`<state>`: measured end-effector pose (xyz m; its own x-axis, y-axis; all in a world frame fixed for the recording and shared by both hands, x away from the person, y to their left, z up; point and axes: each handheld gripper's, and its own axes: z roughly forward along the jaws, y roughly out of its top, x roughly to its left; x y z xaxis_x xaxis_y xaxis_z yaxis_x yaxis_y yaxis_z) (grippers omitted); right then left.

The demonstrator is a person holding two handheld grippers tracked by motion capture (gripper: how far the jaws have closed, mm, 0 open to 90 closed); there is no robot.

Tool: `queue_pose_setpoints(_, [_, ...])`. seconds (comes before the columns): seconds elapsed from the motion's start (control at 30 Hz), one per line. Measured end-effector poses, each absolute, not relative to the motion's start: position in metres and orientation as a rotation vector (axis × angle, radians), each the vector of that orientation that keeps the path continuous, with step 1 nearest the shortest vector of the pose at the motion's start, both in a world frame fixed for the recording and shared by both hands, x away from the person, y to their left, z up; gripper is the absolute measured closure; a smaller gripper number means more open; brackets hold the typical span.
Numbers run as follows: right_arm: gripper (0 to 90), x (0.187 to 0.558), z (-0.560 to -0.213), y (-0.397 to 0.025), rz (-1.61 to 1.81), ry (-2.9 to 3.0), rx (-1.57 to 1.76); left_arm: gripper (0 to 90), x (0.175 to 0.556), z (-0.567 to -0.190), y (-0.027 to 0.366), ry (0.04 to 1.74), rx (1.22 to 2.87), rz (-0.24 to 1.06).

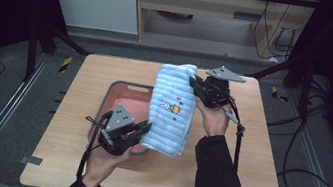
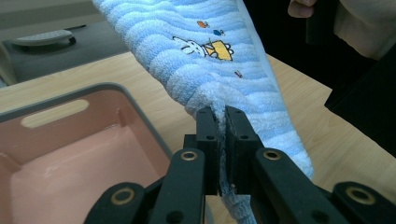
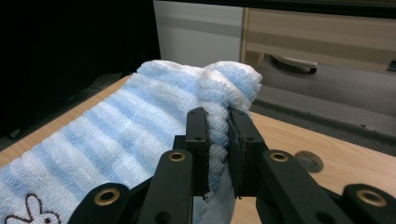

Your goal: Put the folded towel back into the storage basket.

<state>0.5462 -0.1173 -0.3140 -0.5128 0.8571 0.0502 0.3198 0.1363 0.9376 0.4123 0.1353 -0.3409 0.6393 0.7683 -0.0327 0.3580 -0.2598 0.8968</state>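
Towel (image 1: 171,109), blue-and-white striped with a small rabbit picture stitched on it, hangs stretched in the air between the two tools, above the wooden counter (image 1: 256,153). The left tool (image 1: 140,131) is clenched on the towel's near corner; in the left gripper view its jaws stand almost together with terry cloth pinched between them (image 2: 222,135), and the cloth rises away from that tool. The right tool (image 1: 195,85) is clamped on the far end; in the right gripper view a bunched fold of towel (image 3: 219,140) sits squeezed between its jaws, with the rest spreading off to that view's lower left. A pink basin (image 1: 123,98) with a grey rim rests on the counter just beside the towel, on the left tool's side, partly under the cloth's edge.
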Motion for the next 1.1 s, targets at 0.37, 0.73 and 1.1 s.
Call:
queue_pose_setpoints(0.37, [79.8,0.56,-0.312,-0.078,1.4,1.939,1.091,85.6,0.414,-0.333,0.17,0.951,1.839,0.552])
queue_pose_setpoints(0.73, [79.8,0.568,-0.315,-0.054,1.417,1.961,1.074,85.6,0.417,-0.335,0.193,0.991,1.821,0.563])
queue_pose_setpoints(1.1, [79.8,0.577,-0.323,-0.03,1.431,1.984,1.068,85.6,0.42,-0.341,0.214,1.048,1.816,0.572])
